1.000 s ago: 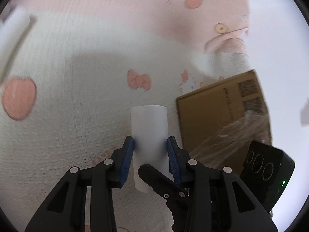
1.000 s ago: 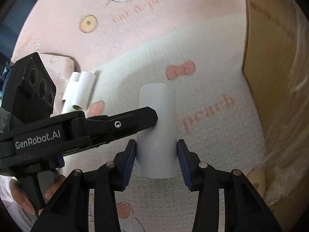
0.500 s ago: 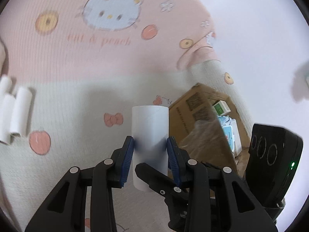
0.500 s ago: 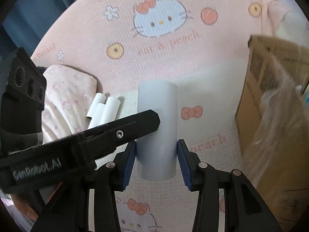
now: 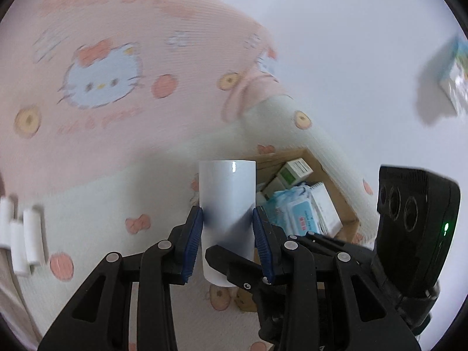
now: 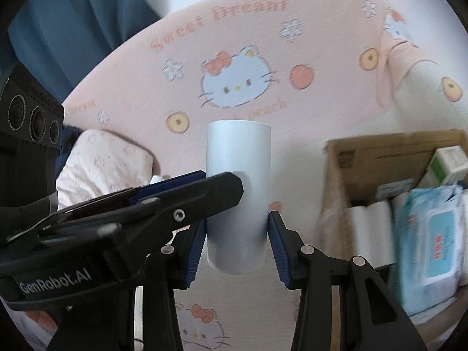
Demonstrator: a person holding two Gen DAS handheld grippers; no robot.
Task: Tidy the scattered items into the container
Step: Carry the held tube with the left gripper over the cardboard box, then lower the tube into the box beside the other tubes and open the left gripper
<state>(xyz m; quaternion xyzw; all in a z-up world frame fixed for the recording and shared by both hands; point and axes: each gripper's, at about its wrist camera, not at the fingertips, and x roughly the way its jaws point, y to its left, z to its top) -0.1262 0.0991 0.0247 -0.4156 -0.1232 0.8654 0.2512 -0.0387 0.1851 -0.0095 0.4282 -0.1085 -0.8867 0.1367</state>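
White and faintly glossy, a smooth cylindrical roll [image 5: 227, 201] stands between the blue ribbed pads of the left tongs [image 5: 227, 235], which clamp it across its lower half; in the right wrist view what appears to be the same roll [image 6: 237, 187] is pinched on its lower half by the right tongs [image 6: 237, 244], with a finger of the left tongs crossing in front of it from the left. Both pairs of tongs are thus closed on the roll, which is held upright in the air, clear of the pink and cream printed bedcover [image 5: 96, 152] beneath. The cardboard box [image 6: 380, 152], open-topped and already holding small cartons, a pack of wet wipes [image 6: 433, 234] and more white rolls, lies ahead and to the right of the right tongs; from the left tongs it appears just behind and right of the held roll. Three further small white rolls [image 5: 23, 239] lie on the bedcover far to the left of the left tongs. The roll probably handles as light and fairly stiff, but its slick skin may slip; a grip across the mid-body, square to its axis, seems safest.
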